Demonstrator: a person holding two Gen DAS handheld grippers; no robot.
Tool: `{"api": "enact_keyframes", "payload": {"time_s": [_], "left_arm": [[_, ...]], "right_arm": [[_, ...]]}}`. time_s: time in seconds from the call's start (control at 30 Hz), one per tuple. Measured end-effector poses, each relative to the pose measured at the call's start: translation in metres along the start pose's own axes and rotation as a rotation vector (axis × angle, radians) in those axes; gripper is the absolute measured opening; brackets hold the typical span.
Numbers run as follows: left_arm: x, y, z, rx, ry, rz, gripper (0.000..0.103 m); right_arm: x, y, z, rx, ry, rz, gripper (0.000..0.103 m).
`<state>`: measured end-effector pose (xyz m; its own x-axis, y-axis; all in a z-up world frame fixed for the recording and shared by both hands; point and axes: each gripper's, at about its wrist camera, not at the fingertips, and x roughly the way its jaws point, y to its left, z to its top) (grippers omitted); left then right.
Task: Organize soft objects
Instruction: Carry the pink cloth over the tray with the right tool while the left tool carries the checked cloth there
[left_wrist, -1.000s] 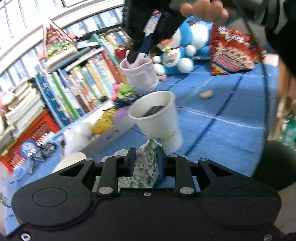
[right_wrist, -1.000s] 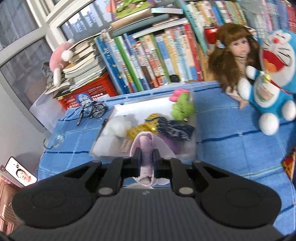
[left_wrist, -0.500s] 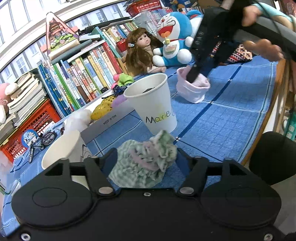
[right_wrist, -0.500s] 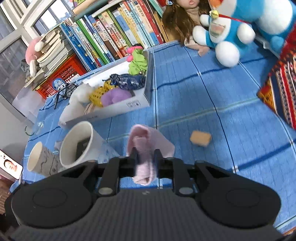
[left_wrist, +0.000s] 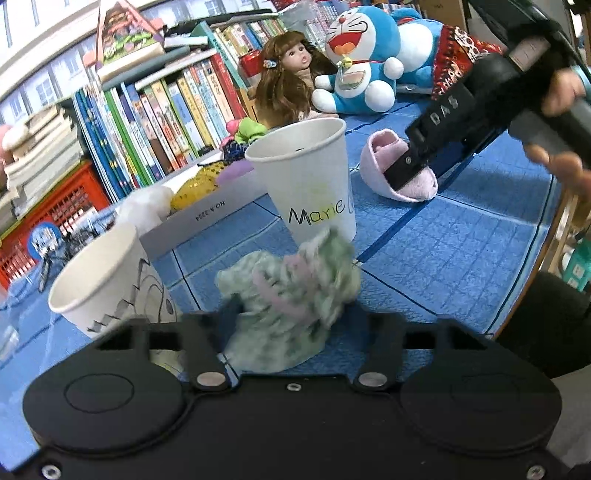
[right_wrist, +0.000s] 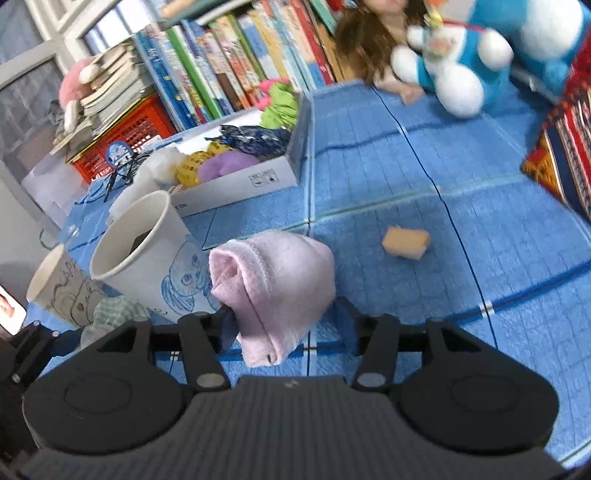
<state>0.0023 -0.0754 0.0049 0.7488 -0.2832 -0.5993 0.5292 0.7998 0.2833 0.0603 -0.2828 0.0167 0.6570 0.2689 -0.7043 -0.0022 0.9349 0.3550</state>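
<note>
Both claws were opened within the last second. The left claw had been clamped on the green cloth; now its jaws were spread wide and the cloth lay loose between them on the table, lower centre of frame, just in front of the "Marie" cup. The right claw had likewise been released: the pink sock sat slack between parted jaws, set down beside that cup. Judged: both items were deposited outside the box, upper left, so sorting was not finished.
</note>
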Motion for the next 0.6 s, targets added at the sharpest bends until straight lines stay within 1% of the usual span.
{"api": "enact_keyframes", "payload": {"time_s": [0.03, 0.1, 0.13, 0.2, 0.4, 0.47, 0.6], "left_arm": [[0.0, 0.001, 0.001, -0.012, 0.006, -0.005, 0.038], [-0.004, 0.0, 0.002, -0.013, 0.002, 0.005, 0.034], [-0.007, 0.0, 0.003, -0.005, -0.003, 0.01, 0.034], [-0.014, 0.001, 0.005, 0.002, -0.019, 0.016, 0.033], [-0.047, 0.017, 0.025, -0.023, -0.094, 0.005, 0.034], [-0.056, 0.029, 0.036, -0.053, -0.108, -0.016, 0.034], [-0.064, 0.061, 0.059, -0.141, -0.102, -0.053, 0.034]], "right_arm": [[0.0, 0.003, -0.003, -0.012, -0.014, -0.005, 0.046], [-0.002, 0.006, -0.003, -0.007, -0.018, -0.011, 0.036], [-0.004, 0.006, -0.003, 0.004, -0.025, -0.013, 0.031], [-0.01, 0.004, 0.0, 0.028, -0.045, -0.005, 0.026], [-0.033, 0.0, 0.019, 0.043, -0.125, -0.019, 0.026], [-0.041, -0.001, 0.027, 0.054, -0.153, -0.019, 0.026], [-0.05, 0.0, 0.047, 0.068, -0.192, -0.003, 0.026]]}}
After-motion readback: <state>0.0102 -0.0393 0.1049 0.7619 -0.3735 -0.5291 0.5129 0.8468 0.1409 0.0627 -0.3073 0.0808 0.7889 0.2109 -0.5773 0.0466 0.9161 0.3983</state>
